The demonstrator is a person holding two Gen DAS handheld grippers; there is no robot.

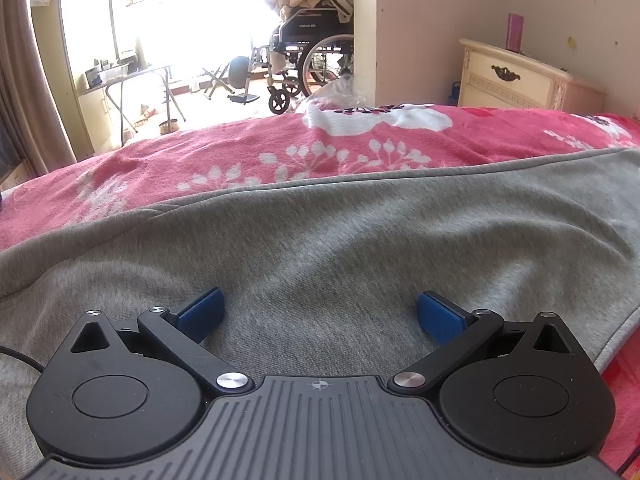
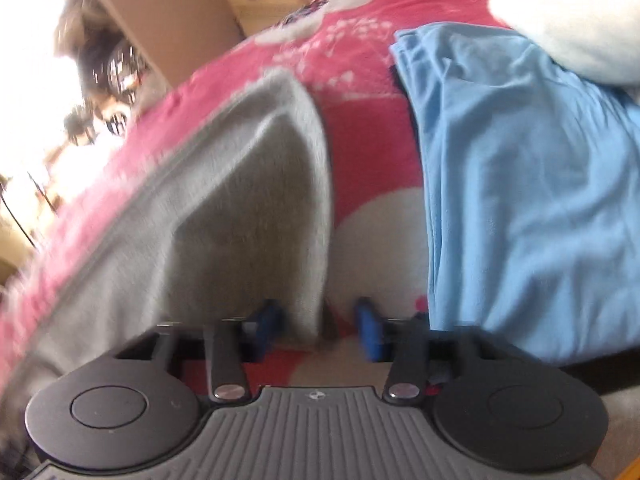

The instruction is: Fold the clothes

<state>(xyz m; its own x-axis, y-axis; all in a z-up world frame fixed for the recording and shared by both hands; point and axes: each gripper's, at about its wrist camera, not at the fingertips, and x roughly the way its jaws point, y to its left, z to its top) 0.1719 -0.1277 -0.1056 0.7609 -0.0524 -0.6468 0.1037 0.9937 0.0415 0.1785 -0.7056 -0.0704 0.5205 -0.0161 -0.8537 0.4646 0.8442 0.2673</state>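
Blown-out daylight floods in upper left; right wrist view motion-blurred, edges warped.

The left gripper (image 1: 319,316) points forward and somewhat downward, its jaws spread wide, the two blue pads (image 1: 200,314) angled outward with nothing pressed between them. The right gripper (image 2: 320,326) tips down more steeply and is rolled to one side. Its view is smeared by motion, but its blue pads (image 2: 370,334) seem to stand a little apart, with the gray garment's edge (image 2: 308,312) hanging between them, by the left pad.
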